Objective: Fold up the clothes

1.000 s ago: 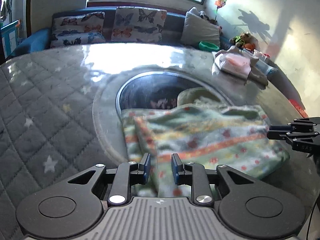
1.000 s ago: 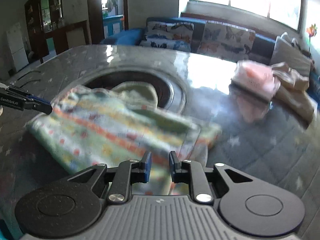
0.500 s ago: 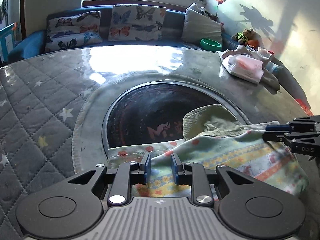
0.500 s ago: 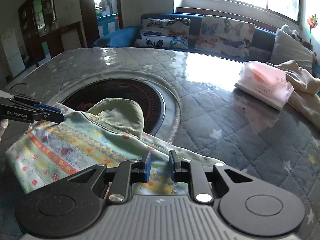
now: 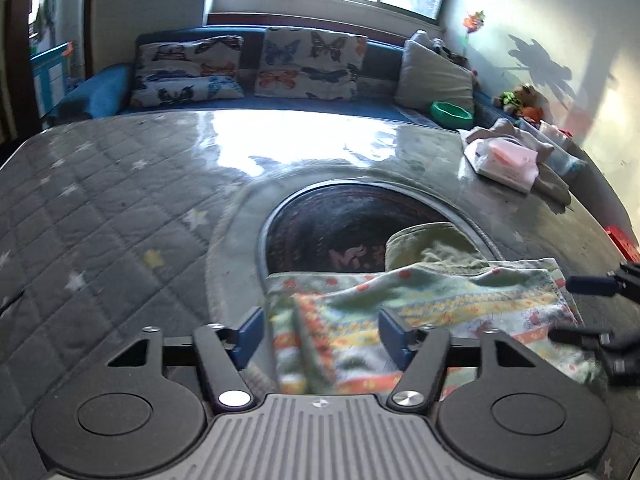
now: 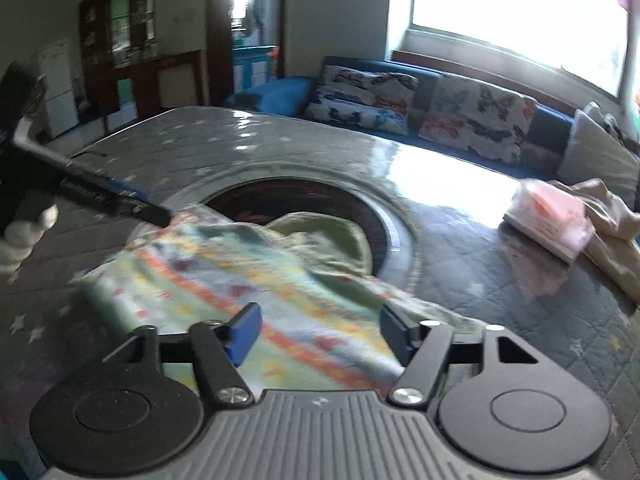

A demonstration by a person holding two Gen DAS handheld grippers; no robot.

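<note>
Motion blur smears the near part of the patterned garment (image 6: 248,280). The right gripper (image 5: 596,304) is cut off by the left view's edge. The garment hides part of the green cloth (image 5: 432,248).

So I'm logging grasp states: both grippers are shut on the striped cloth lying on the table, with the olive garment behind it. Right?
Not quite: both grippers are open. The left gripper in the left wrist view and the right gripper in the right wrist view have fingers spread wide. The striped cloth lies on the table, olive garment behind it.
</note>
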